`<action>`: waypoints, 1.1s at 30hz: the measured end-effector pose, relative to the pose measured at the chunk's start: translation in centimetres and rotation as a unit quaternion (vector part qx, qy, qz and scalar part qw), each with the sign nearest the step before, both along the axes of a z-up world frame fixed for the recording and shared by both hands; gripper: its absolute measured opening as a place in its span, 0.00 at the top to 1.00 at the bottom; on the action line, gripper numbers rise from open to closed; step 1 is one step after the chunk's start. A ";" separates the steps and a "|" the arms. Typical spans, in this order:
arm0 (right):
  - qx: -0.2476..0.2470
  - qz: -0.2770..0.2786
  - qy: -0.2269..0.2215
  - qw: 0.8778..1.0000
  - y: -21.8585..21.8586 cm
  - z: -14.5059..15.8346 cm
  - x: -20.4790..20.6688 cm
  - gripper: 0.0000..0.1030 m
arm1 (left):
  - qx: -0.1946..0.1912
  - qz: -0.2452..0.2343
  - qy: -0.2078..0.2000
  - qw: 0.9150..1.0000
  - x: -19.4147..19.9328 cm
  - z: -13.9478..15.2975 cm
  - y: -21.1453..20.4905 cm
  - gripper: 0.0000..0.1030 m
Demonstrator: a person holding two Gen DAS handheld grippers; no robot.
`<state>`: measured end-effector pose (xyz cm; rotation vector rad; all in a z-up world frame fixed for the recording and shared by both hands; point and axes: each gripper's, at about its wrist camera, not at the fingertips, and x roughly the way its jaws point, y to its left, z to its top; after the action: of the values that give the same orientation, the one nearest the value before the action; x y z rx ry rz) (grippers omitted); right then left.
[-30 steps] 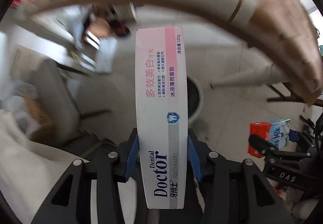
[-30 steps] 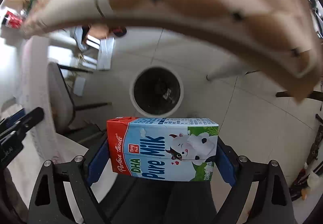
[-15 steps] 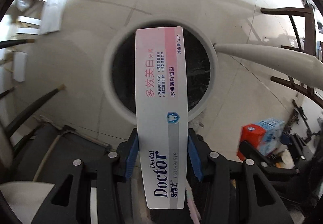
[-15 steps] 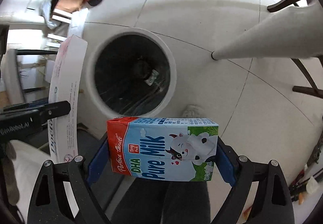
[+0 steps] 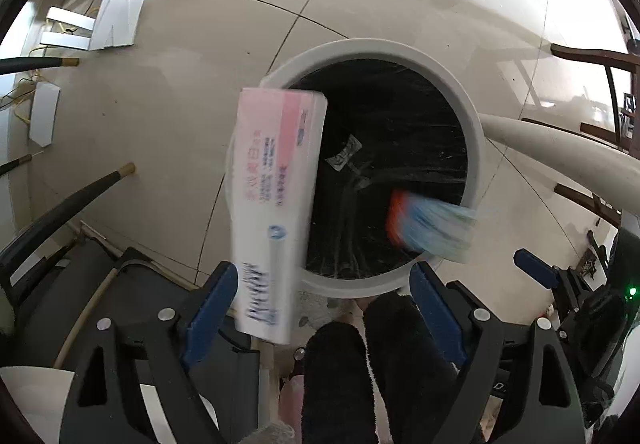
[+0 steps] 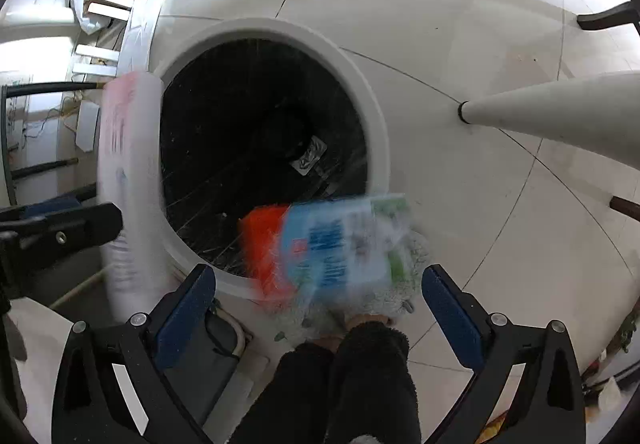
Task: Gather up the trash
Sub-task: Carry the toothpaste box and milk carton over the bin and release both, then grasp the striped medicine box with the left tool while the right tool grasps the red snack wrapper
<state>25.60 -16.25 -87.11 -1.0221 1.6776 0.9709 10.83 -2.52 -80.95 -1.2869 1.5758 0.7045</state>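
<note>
Both pieces of trash have just been let go: the toothpaste box [image 5: 276, 212] and the milk carton [image 6: 336, 244], clamped tight half a second ago, are now blurred and loose in the air over the bin [image 5: 474, 148]. The left gripper [image 5: 324, 308] and the right gripper [image 6: 318, 308] both stand with jaws wide and nothing between them. The carton looks to be dropping over the near rim, partly above the black liner; the box hangs over the left rim, and I'd judge it the likelier one to clip the edge and fall outside. If both land inside, this round of collecting is done. A small wrapper [image 6: 308, 158] already lies at the bottom. Around the bin are a white table leg [image 6: 560, 124], dark chair legs, papers and clutter by the far wall, and the person's dark-trousered legs [image 6: 360, 384] close to the near rim.
</note>
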 end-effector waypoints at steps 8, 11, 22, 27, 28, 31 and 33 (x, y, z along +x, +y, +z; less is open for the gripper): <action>0.006 0.000 -0.008 1.000 0.0 1.4 -0.5 0.00 | 0.026 0.007 0.003 1.000 -0.7 2.4 -0.2 0.15; 0.012 0.000 -0.021 1.000 0.2 2.3 -0.8 0.00 | 0.042 0.003 0.009 0.999 -0.6 3.7 -0.4 0.15; 0.039 -0.009 -0.046 0.998 -1.4 9.4 -1.3 0.00 | 0.098 -0.005 0.046 0.994 -2.9 12.2 -3.0 0.15; 0.061 -0.006 -0.052 0.997 -2.9 17.1 -1.8 0.00 | 0.115 0.004 0.053 0.992 -4.5 20.4 -5.9 0.15; 0.065 -0.007 -0.052 0.996 -3.2 19.3 -1.9 0.00 | 0.123 0.004 0.051 0.991 -4.6 23.1 -6.6 0.15; 0.088 -0.009 -0.050 0.995 -4.0 26.3 -2.2 0.00 | 0.152 -0.001 0.041 0.988 -4.6 29.8 -7.9 0.15; 0.106 -0.007 -0.053 0.993 -4.2 31.1 -2.3 0.00 | 0.172 -0.005 0.036 0.984 -4.4 33.6 -8.4 0.15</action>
<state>23.27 -20.49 -56.03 -0.9020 1.4587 1.0427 6.47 -10.95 -47.36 -1.0068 1.4401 0.9791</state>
